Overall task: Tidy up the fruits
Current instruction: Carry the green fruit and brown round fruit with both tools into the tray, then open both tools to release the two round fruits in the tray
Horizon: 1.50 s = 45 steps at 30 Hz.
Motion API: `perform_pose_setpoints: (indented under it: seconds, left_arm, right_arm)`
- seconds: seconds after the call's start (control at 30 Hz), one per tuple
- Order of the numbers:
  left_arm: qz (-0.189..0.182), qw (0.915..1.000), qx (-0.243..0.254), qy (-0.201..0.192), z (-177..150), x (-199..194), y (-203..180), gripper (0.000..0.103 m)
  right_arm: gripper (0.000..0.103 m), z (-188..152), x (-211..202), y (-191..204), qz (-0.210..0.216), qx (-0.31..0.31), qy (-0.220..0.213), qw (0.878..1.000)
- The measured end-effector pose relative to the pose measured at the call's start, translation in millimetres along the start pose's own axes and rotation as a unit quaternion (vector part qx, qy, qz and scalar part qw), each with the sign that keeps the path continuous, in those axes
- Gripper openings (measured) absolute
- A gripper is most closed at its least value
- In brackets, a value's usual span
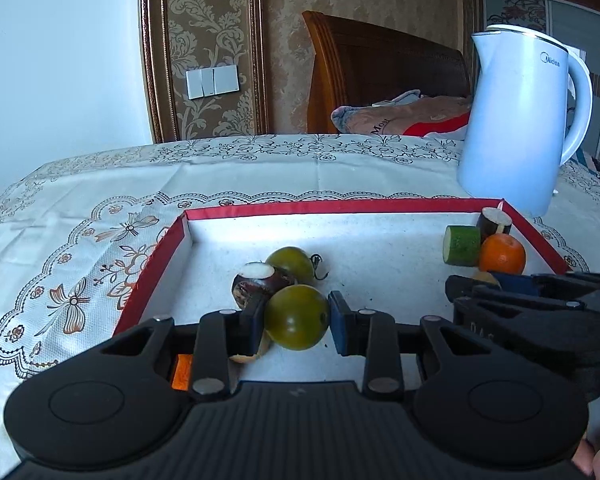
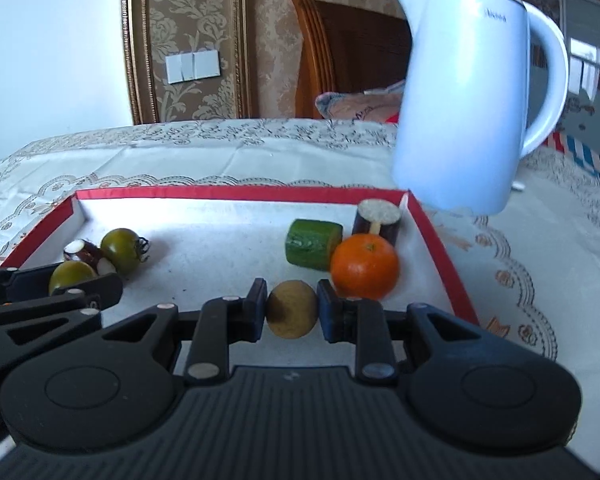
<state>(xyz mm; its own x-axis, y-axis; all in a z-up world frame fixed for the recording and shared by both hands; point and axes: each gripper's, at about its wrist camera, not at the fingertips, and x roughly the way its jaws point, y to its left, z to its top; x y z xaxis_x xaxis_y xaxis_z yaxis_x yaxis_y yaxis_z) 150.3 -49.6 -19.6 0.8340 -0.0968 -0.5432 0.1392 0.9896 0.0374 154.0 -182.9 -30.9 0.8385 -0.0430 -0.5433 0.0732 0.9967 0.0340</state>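
Observation:
A red-rimmed tray (image 1: pixel 284 207) with a white floor lies on the table. My left gripper (image 1: pixel 297 318) is shut on a green tomato (image 1: pixel 297 317) over the tray's left part. Just behind it lie a second green tomato (image 1: pixel 291 265) and a dark cut piece with a white face (image 1: pixel 256 282). My right gripper (image 2: pixel 292 314) is shut on a small brownish-yellow round fruit (image 2: pixel 292 315) over the tray's right part. Beyond it sit an orange (image 2: pixel 365 266), a green cucumber chunk (image 2: pixel 313 244) and a dark eggplant chunk (image 2: pixel 378 220) in the far right corner.
A white electric kettle (image 1: pixel 520 120) stands on the floral tablecloth (image 1: pixel 80 216) just behind the tray's right corner. An orange piece (image 1: pixel 181 371) shows under my left gripper. A wooden headboard and a pillow lie beyond the table.

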Motion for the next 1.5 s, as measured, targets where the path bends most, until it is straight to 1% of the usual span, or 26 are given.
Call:
perform_pose_setpoints:
  seconds: [0.13, 0.33, 0.53, 0.67, 0.7, 0.77, 0.8, 0.87, 0.97, 1.03, 1.1, 1.13, 1.2, 1.37, 1.43, 1.5]
  left_arm:
    - [0.008, 0.9999, 0.011, -0.002, -1, 0, -5, 0.032]
    - [0.007, 1.0000, 0.007, -0.002, -1, 0, -3, 0.032]
    - [0.015, 0.9997, 0.018, -0.005, -3, -2, -7, 0.033]
    - [0.010, 0.9998, 0.014, -0.004, -4, -4, -6, 0.033]
    - [0.010, 0.9998, 0.014, -0.004, -4, -5, -6, 0.034]
    - [0.008, 0.9998, 0.015, -0.005, -5, -6, -6, 0.036]
    - [0.009, 0.9998, 0.015, -0.005, -5, -8, -7, 0.036]
    - [0.011, 0.9998, 0.013, -0.005, -6, -11, -6, 0.037]
    - [0.009, 0.9999, 0.004, -0.007, -8, -16, -1, 0.039]
    - [0.014, 0.9998, 0.001, -0.011, -10, -22, 2, 0.040]
    - [0.025, 0.9996, 0.003, -0.015, -12, -28, 3, 0.047]
    - [0.024, 0.9996, 0.000, -0.014, -14, -31, 5, 0.048]
    - [0.020, 0.9997, -0.006, -0.014, -17, -37, 8, 0.048]
    - [0.028, 0.9994, -0.008, -0.016, -26, -53, 14, 0.048]
    - [0.026, 0.9995, -0.012, -0.015, -29, -60, 16, 0.048]
    - [0.027, 0.9995, -0.012, -0.014, -33, -66, 18, 0.048]
  right_arm:
    - [0.026, -1, 4, -2, -0.001, 0.004, 0.008, 1.000]
    - [0.026, -2, 4, -1, -0.004, 0.006, 0.005, 1.000]
    - [0.026, -3, 3, -1, -0.003, 0.007, 0.004, 1.000]
    - [0.028, -4, 1, 0, -0.001, 0.006, 0.004, 1.000]
    - [0.029, -4, 0, 0, 0.001, 0.008, 0.003, 1.000]
    - [0.034, -5, -2, 0, 0.007, 0.009, 0.000, 1.000]
    - [0.041, -5, -4, 0, 0.008, 0.008, -0.002, 1.000]
    - [0.049, -6, -9, 1, 0.008, 0.006, -0.009, 1.000]
    - [0.049, -6, -16, -1, 0.015, 0.013, -0.015, 1.000]
    - [0.056, -8, -21, -3, 0.020, 0.018, -0.016, 1.000]
    - [0.057, -11, -30, -4, 0.020, 0.020, -0.024, 0.999]
    - [0.058, -12, -34, -5, 0.023, 0.022, -0.029, 0.999]
    - [0.059, -14, -43, -7, 0.028, 0.029, -0.034, 0.999]
    - [0.060, -28, -68, -10, 0.036, 0.034, -0.046, 0.998]
    - [0.064, -34, -81, -13, 0.038, 0.037, -0.053, 0.997]
    - [0.065, -39, -93, -16, 0.042, 0.041, -0.060, 0.996]
